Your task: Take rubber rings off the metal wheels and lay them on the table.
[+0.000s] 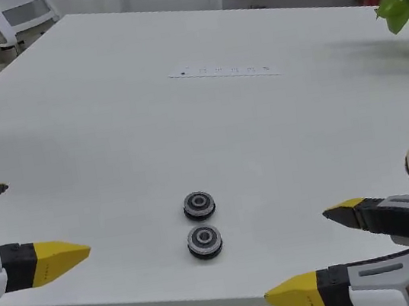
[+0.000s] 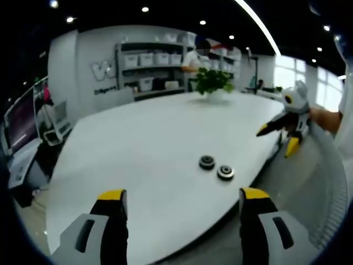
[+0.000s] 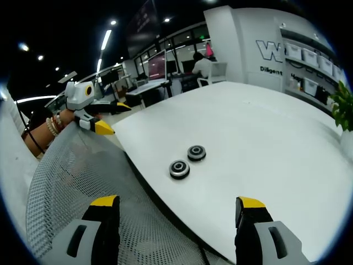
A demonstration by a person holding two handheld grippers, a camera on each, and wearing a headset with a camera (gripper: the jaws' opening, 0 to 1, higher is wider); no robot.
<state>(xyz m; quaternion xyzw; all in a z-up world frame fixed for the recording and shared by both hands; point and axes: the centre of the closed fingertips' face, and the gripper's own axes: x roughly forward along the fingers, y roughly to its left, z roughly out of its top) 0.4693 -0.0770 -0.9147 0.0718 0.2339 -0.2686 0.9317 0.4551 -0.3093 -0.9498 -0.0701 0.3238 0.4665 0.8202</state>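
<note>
Two metal wheels (image 1: 198, 205) (image 1: 205, 241) (each rubber-ringed), two claws (image 1: 45, 219) (image 1: 297, 254), one table (image 1: 185, 125).

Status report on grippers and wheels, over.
Left gripper open, empty. Right gripper open, empty. Two metal wheels on table, rubber rings on. Path clear.

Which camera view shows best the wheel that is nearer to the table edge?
The head view: the near wheel is seen from above, largest, its rubber ring clear around the metal hub. Both gripper views show it smaller and blurrier, at a low angle.
</note>
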